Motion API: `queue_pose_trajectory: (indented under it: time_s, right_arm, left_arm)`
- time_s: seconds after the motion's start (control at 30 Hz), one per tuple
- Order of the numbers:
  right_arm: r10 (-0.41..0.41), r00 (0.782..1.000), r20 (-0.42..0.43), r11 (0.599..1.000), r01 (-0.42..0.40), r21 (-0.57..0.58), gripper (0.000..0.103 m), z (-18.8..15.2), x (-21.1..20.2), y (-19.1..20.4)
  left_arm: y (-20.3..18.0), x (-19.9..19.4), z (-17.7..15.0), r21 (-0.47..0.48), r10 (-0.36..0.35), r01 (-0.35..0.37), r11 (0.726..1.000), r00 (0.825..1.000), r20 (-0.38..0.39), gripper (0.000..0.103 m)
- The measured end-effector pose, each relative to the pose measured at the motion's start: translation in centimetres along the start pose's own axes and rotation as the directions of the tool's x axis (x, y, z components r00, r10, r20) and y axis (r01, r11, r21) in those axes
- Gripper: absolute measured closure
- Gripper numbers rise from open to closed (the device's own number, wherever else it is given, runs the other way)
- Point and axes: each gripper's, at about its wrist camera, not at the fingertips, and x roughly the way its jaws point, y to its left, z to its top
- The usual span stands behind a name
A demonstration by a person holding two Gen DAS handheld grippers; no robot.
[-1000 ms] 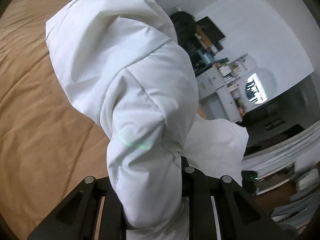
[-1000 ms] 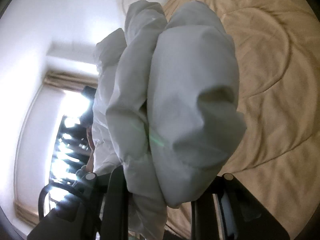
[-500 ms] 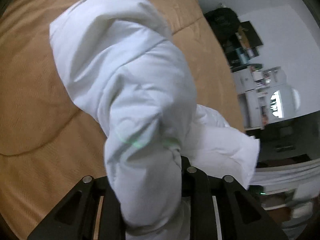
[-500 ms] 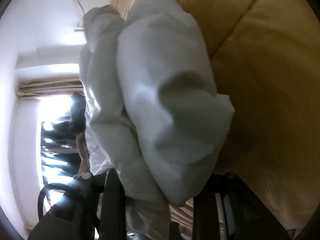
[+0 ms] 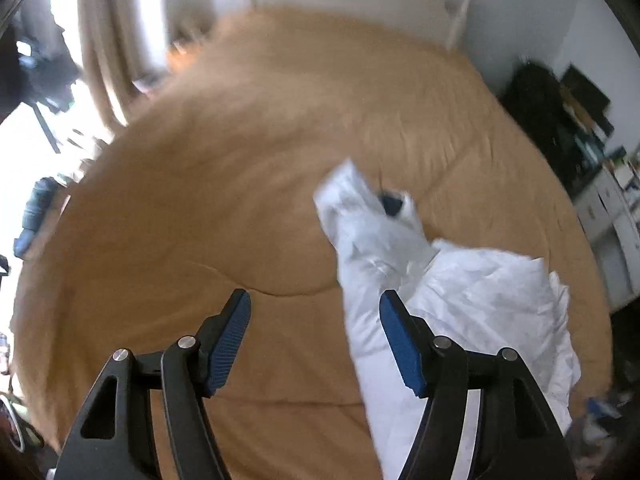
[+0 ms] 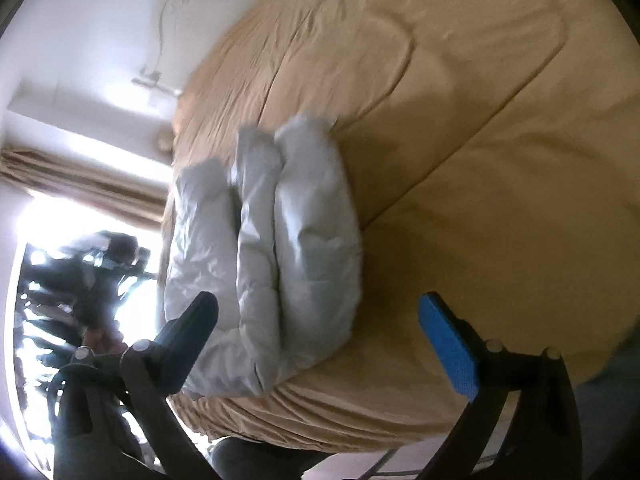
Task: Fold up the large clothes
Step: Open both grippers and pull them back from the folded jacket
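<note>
Both the left gripper (image 5: pixel 314 312) and the right gripper (image 6: pixel 320 316) are opening, empty; the white jacket (image 6: pixel 276 248) lies on the bed (image 6: pixel 480 120) at twelve o'clock.

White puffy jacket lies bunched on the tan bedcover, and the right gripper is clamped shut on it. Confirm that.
Not quite. The white puffy jacket does lie bunched on the tan bedcover, but the right wrist view shows the right gripper opening wide, its pads off the fabric.

White jacket (image 5: pixel 460 292) on tan bed (image 5: pixel 240 200)
</note>
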Motion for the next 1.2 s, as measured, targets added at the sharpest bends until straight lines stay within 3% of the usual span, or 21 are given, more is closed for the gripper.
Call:
queue_pose_trajectory:
  time_s: [0.03,0.07,0.13,0.2,0.27,0.37,0.4,0.47,0.5,0.57,0.63,0.73,0.87,1.2]
  right_arm:
    - [-0.008,0.999,0.050,0.999,0.009,-0.031,0.000,-0.1,-1.9,0.6]
    - [-0.021,0.996,0.090,0.997,0.028,-0.070,0.000,-0.4,-3.5,1.5]
    - [-0.069,0.977,0.202,0.972,0.111,-0.206,0.000,-0.3,-6.9,5.3]
    - [-0.105,0.949,0.299,0.896,0.220,-0.385,0.000,-2.2,-9.3,11.2]
    - [-0.076,0.923,0.377,0.794,0.285,-0.537,0.000,-4.9,-11.0,15.9]
    - [-0.081,0.882,0.464,0.686,0.387,-0.616,0.000,-7.9,-13.1,19.5]
    - [-0.084,0.878,0.470,0.682,0.395,-0.615,0.000,-8.7,-13.5,20.3]
    - [-0.053,0.894,0.446,0.695,0.353,-0.626,0.000,-9.7,-14.6,20.7]
    - [-0.041,0.902,0.430,0.698,0.333,-0.634,0.000,-10.2,-15.2,20.5]
    - [-0.060,0.897,0.438,0.681,0.358,-0.639,0.000,-11.2,-15.5,20.3]
    - [-0.068,0.897,0.438,0.665,0.368,-0.650,0.000,-11.8,-15.5,20.2]
    - [-0.077,0.896,0.437,0.652,0.377,-0.658,0.000,-13.0,-15.2,20.2]
    - [-0.087,0.912,0.401,0.676,0.350,-0.649,0.000,-13.1,-15.4,19.5]
    - [-0.135,0.917,0.376,0.701,0.357,-0.617,0.000,-12.6,-15.5,18.2]
  left_arm:
    - [0.5,-2.4,-0.3,-0.001,0.040,-0.040,0.999,0.998,0.052,0.030]
    - [-0.5,-6.3,-1.8,-0.001,0.062,-0.062,0.998,0.990,0.124,0.020]
    - [-3.1,-11.4,-3.4,-0.003,0.083,-0.085,0.996,0.973,0.215,0.011]
    - [-5.5,-17.1,-6.7,0.009,0.066,-0.072,0.997,0.948,0.311,0.004]
    - [-8.8,-21.9,-10.2,0.037,0.082,-0.105,0.994,0.913,0.401,0.000]
    - [-12.6,-26.7,-13.4,0.035,0.180,-0.220,0.975,0.872,0.455,0.000]
    - [-13.4,-27.8,-14.1,0.031,0.202,-0.243,0.970,0.867,0.455,0.000]
    - [-14.2,-29.2,-15.9,-0.015,0.276,-0.299,0.954,0.861,0.427,0.000]
    - [-14.0,-29.7,-16.5,-0.041,0.281,-0.290,0.956,0.870,0.405,0.000]
    - [-13.2,-29.8,-17.4,-0.086,0.259,-0.245,0.966,0.901,0.347,0.000]
    - [-12.4,-29.9,-18.0,-0.117,0.257,-0.232,0.966,0.915,0.310,0.000]
    - [-12.0,-29.8,-18.7,-0.142,0.292,-0.261,0.955,0.908,0.301,0.000]
    - [-11.0,-28.6,-19.2,-0.187,0.297,-0.251,0.950,0.910,0.290,0.000]
    - [-10.5,-27.2,-19.9,-0.196,0.314,-0.267,0.944,0.909,0.273,0.000]
